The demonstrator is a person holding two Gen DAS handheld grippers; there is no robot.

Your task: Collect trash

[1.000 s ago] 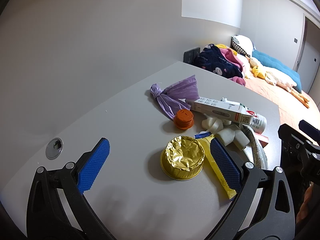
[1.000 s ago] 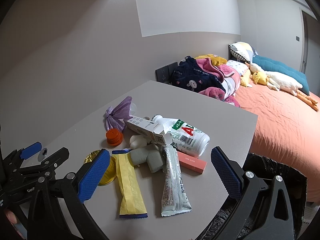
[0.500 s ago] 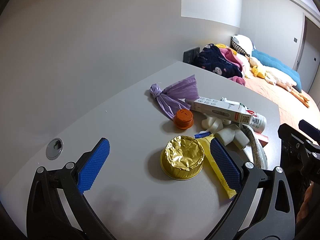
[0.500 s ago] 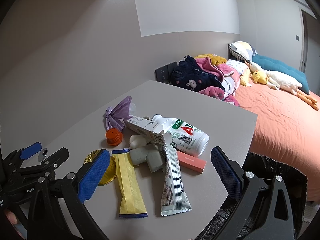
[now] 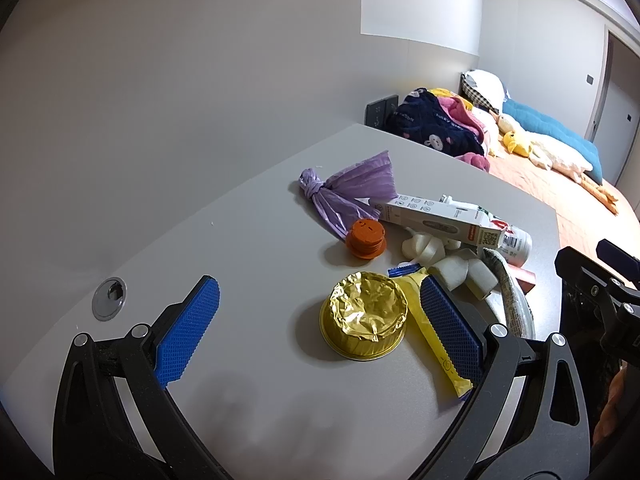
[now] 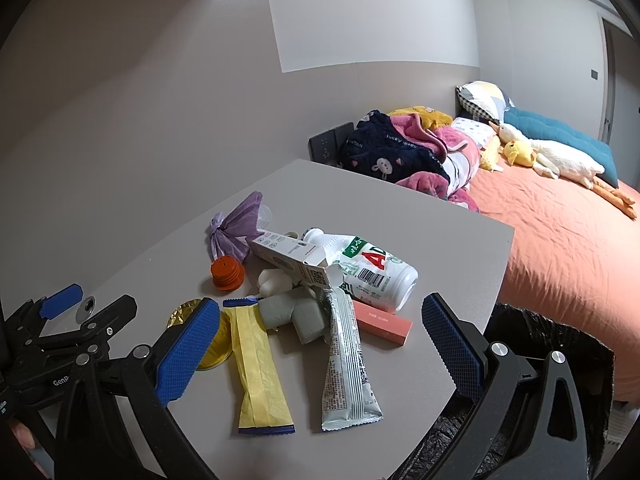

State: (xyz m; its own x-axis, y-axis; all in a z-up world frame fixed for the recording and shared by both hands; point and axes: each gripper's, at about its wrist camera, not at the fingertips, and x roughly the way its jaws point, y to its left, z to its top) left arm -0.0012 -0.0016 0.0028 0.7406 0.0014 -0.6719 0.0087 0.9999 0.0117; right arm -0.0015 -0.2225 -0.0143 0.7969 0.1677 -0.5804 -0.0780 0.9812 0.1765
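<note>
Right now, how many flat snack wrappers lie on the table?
2. The yellow wrapper lies near the table's front edge, beside the gold foil cup. The grey-green wrapper lies just right of it, its top under the pile. Others may be hidden there.

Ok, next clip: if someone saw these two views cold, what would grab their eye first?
Probably the heap of trash mid-table: a white bottle lying on its side under a long white carton, with a yellow wrapper and a pale green sachet fanned out toward the camera. Next, the gold foil cup between the open left gripper's fingers, and the orange bed behind.
</note>
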